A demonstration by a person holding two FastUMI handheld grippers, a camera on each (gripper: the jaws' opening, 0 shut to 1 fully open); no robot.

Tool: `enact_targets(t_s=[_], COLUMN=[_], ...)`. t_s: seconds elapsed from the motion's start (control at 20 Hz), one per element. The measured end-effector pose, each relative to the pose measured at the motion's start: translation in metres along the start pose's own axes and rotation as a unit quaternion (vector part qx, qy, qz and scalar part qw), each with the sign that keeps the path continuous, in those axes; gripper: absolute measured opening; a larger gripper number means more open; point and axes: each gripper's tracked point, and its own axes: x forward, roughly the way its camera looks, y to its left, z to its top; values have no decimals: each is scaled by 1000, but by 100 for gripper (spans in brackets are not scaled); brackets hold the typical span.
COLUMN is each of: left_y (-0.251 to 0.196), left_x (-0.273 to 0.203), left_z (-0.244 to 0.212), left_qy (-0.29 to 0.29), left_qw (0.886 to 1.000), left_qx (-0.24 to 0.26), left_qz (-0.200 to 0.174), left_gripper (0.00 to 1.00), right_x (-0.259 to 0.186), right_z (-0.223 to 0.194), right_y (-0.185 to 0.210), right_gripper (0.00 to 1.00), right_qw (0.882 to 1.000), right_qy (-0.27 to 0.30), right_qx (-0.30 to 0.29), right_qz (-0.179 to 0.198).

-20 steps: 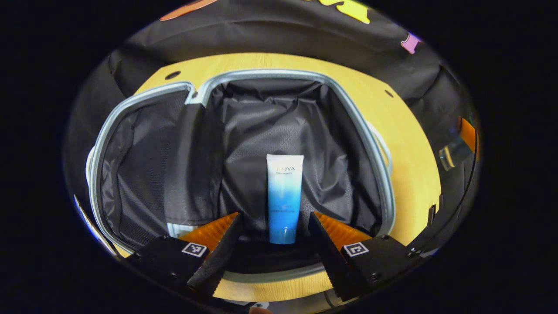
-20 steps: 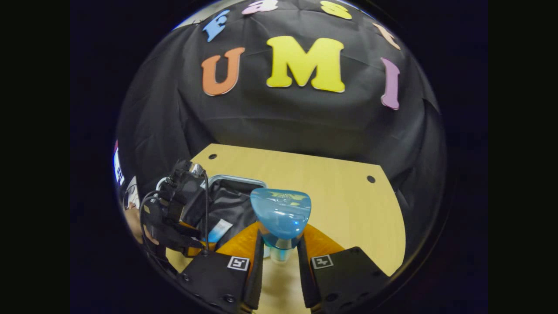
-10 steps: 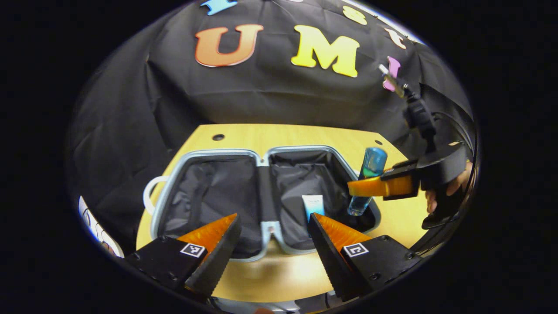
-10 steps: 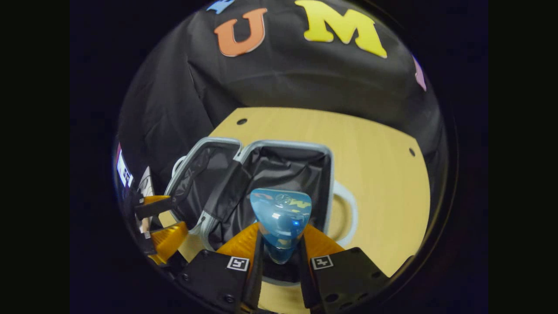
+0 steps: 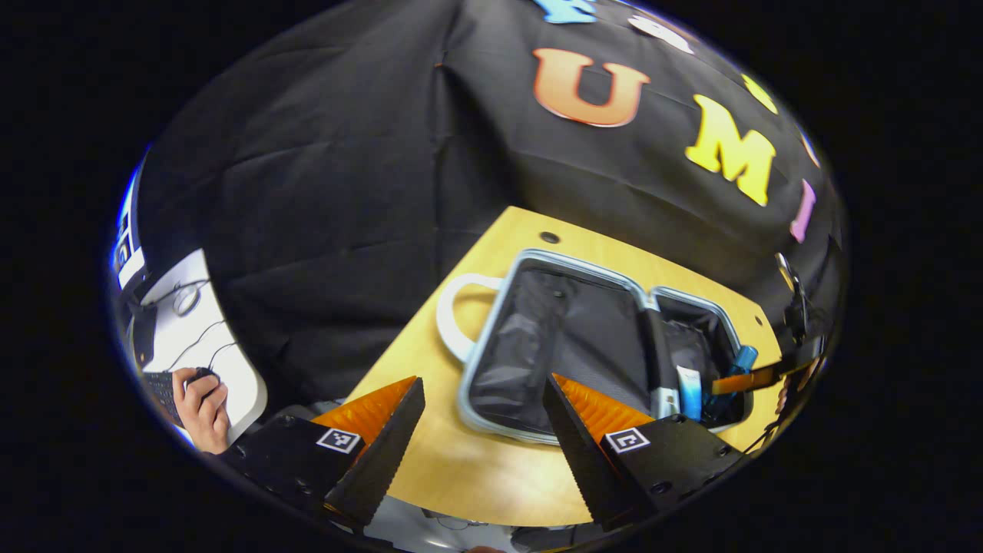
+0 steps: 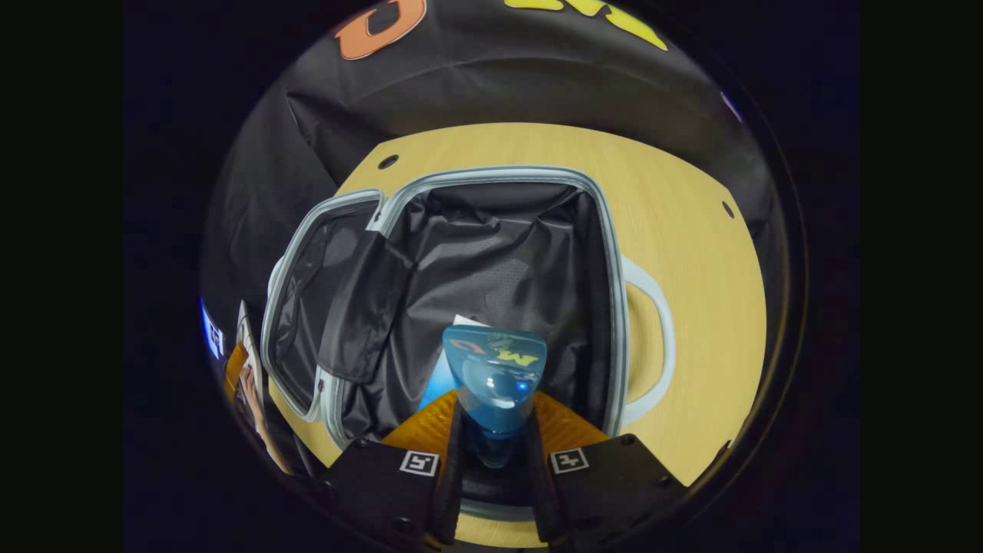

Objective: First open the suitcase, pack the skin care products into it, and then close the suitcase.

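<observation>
Right tongs (image 6: 491,430) grip a blue bottle (image 6: 494,376) over the open suitcase (image 6: 607,253) on the desk (image 6: 691,253). Left tongs (image 5: 482,430) gape wide, empty. White-blue tube (image 5: 690,390) lies inside.

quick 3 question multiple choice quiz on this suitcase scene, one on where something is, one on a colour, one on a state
1. Where is the blue bottle?
A. on the table beside the case
B. over the open suitcase, in the right gripper
C. in the left gripper

2. What colour is the suitcase's lining?
A. black
B. red
C. white

3. How is the left gripper?
A. shut on the tube
B. shut on a handle
C. open, holding nothing

Answers: 1 B, both fingers press the bottle above the lining. 2 A, dark fabric fills both halves. 3 C, its fingers stand apart over the table.
</observation>
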Motion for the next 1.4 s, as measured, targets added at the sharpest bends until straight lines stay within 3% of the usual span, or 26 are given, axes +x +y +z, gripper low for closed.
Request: enact_targets(t_s=[0.25,0.45,0.65,0.75,0.85,0.9,0.95,1.0,1.05,1.1,1.2,1.3,1.35,1.4], left_y=[38,31,26,10,8,10,7,7,6,6,-1,-11,-15,-20], left_x=[42,70,92,104,117,124,130,135,140,141,146,151,152,153], left_z=[19,25,29,32,23,18,15,13,11,12,11,6,4,3], left_qy=[-5,1,3,13,33,43,50,55,56,50,50,56,60,62], left_qw=[995,976,966,959,952,948,941,934,924,917,903,903,905,904], left_qx=[-99,-214,-250,-266,-285,-297,-314,-333,-353,-371,-397,-391,-382,-382], left_qz=[2,-40,-64,-95,-103,-102,-114,-120,-133,-140,-159,-171,-175,-179], left_gripper=[98,98,97,96,96,84,95,92,98,89,66,45,27,33], right_x=[24,31,18,-1,-26,-40,-55,-71,-88,-105,-140,-170,-182,-194], right_z=[2,6,19,29,32,34,39,41,45,53,69,80,82,84], right_y=[-9,-12,-4,9,22,28,35,41,43,40,28,14,6,0], right_gripper=[37,37,46,51,58,57,57,53,57,54,58,58,58,59], right_qw=[999,998,999,999,999,998,996,994,992,989,982,976,974,972], right_qy=[20,23,0,-26,-40,-50,-63,-78,-94,-118,-167,-205,-214,-225], right_qx=[26,29,15,5,-21,-34,-40,-44,-47,-46,-42,-39,-36,-30], right_qz=[-32,-44,-39,-17,10,23,42,61,71,76,75,69,65,62])
